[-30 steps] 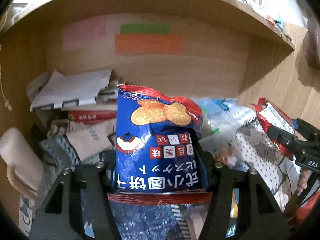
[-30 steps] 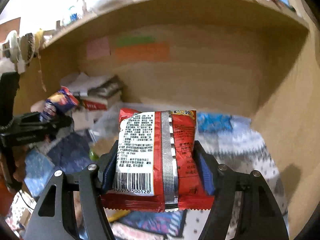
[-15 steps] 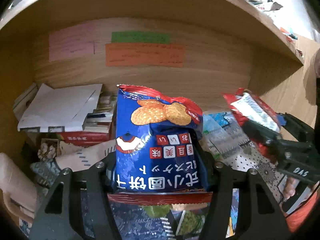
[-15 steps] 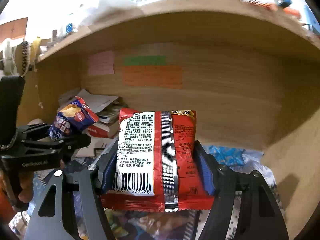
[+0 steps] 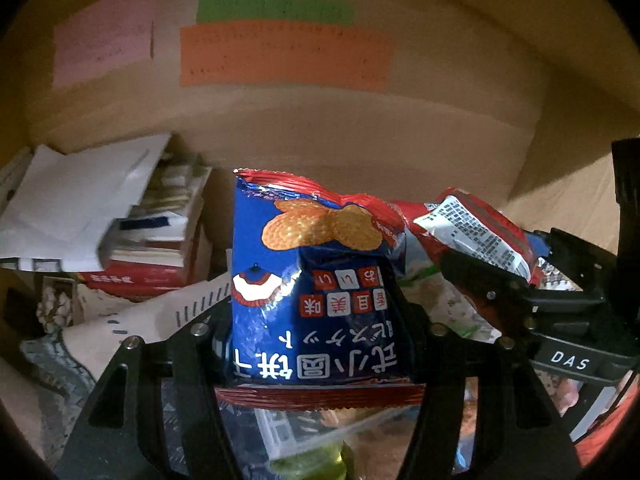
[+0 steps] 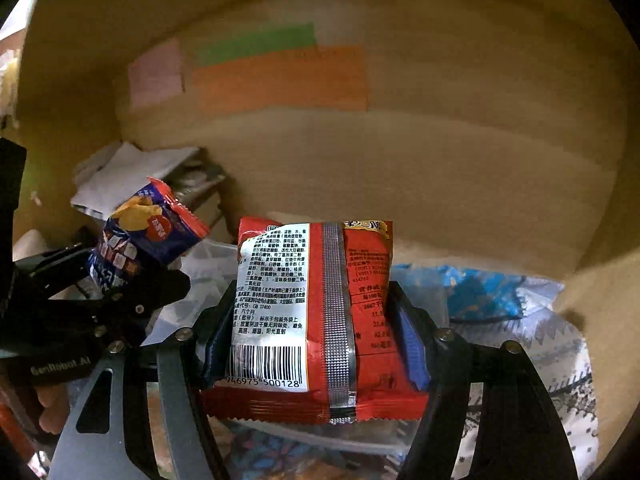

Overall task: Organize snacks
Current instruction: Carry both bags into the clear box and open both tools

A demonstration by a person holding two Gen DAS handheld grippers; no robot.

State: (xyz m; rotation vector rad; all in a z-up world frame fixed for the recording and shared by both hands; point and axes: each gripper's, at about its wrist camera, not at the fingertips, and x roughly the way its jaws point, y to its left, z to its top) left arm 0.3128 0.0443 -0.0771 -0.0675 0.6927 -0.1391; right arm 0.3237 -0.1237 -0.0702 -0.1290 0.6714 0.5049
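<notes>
**Two snack bags, both headed for the shelf**

Left wrist view: Your left gripper (image 5: pixel 316 320) has its two fingers squeezed on the sides of a blue snack bag (image 5: pixel 308 288). The bag stands up between them with its writing upside down, so you are holding it by the end that should be the top. It hangs in the air in front of the wooden back wall (image 5: pixel 360 132) of the shelf. A green note (image 5: pixel 276 9), an orange note (image 5: pixel 284 58) and a pink note (image 5: pixel 102 50) are stuck on that wall. A pile of papers (image 5: pixel 80 204) fills the left side, so I think the bag has to go further right. Your other tool comes in from the right with the red snack bag (image 5: pixel 472 232).

Right wrist view: Your right gripper (image 6: pixel 316 320) pinches the red snack bag (image 6: pixel 316 312) at both sides. Its back faces you, with the barcode low down. It is held up high, touching nothing below. Under it lies a clear plastic box (image 6: pixel 320 432), and a patterned cloth (image 6: pixel 560 344) covers the shelf floor to the right. That open spot looks like a good place for it. The blue snack bag (image 6: pixel 136 236) waits on the left in the other tool.
</notes>
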